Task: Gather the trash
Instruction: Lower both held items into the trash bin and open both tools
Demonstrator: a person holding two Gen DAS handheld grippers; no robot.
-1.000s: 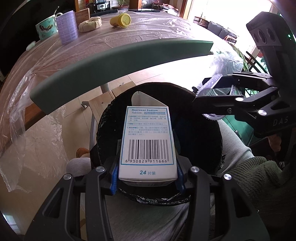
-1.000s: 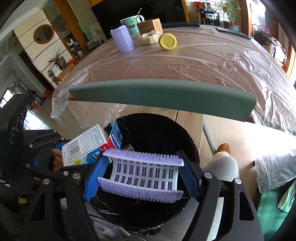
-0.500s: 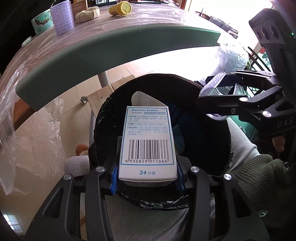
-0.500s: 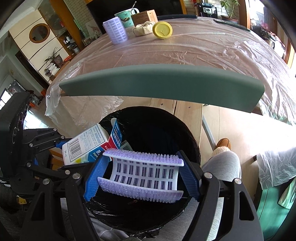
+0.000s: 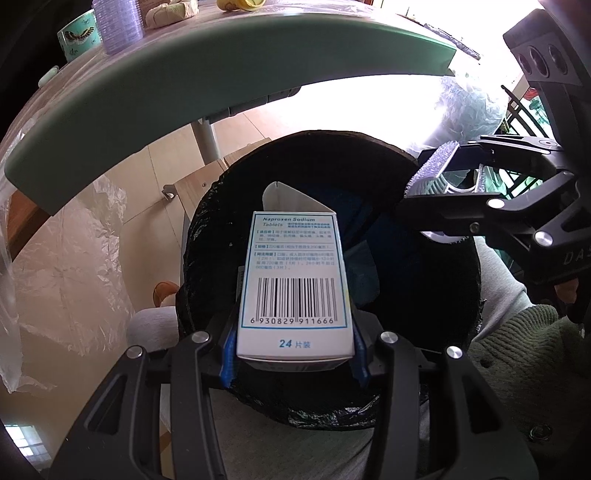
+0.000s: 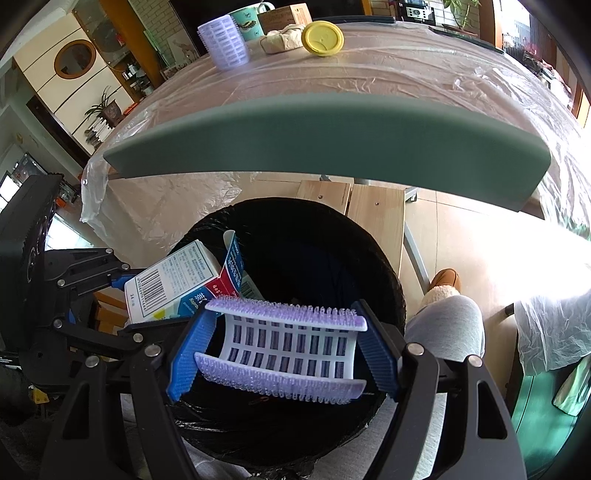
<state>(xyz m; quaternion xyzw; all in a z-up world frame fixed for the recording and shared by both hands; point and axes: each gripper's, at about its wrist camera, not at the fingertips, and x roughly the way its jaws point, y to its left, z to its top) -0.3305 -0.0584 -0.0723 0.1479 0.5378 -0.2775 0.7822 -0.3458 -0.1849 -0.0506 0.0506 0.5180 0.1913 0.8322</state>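
My left gripper (image 5: pixel 293 354) is shut on a white and blue medicine box (image 5: pixel 293 288) with a barcode, held over the open mouth of a black-lined trash bin (image 5: pixel 424 295). The box's top flap is open. My right gripper (image 6: pixel 282 350) is shut on a purple and white hair roller (image 6: pixel 286 347), held over the same bin (image 6: pixel 314 251). The box (image 6: pixel 173 280) and left gripper (image 6: pixel 122 280) show at the left in the right wrist view; the roller (image 5: pixel 432 173) and right gripper (image 5: pixel 436 192) show at the right in the left wrist view.
A green table edge (image 6: pixel 325 140) arches above the bin. On the plastic-covered tabletop (image 6: pixel 406 66) stand another purple roller (image 6: pixel 223 46), a teal mug (image 6: pixel 245 22), a crumpled paper wad (image 6: pixel 282 37) and a yellow lid (image 6: pixel 322 38). The person's knee (image 6: pixel 447 325) and slipper (image 6: pixel 445 282) are beside the bin.
Both grippers have moved lower and closer over the bin, each still holding its item. The table edge now sits higher in both views.
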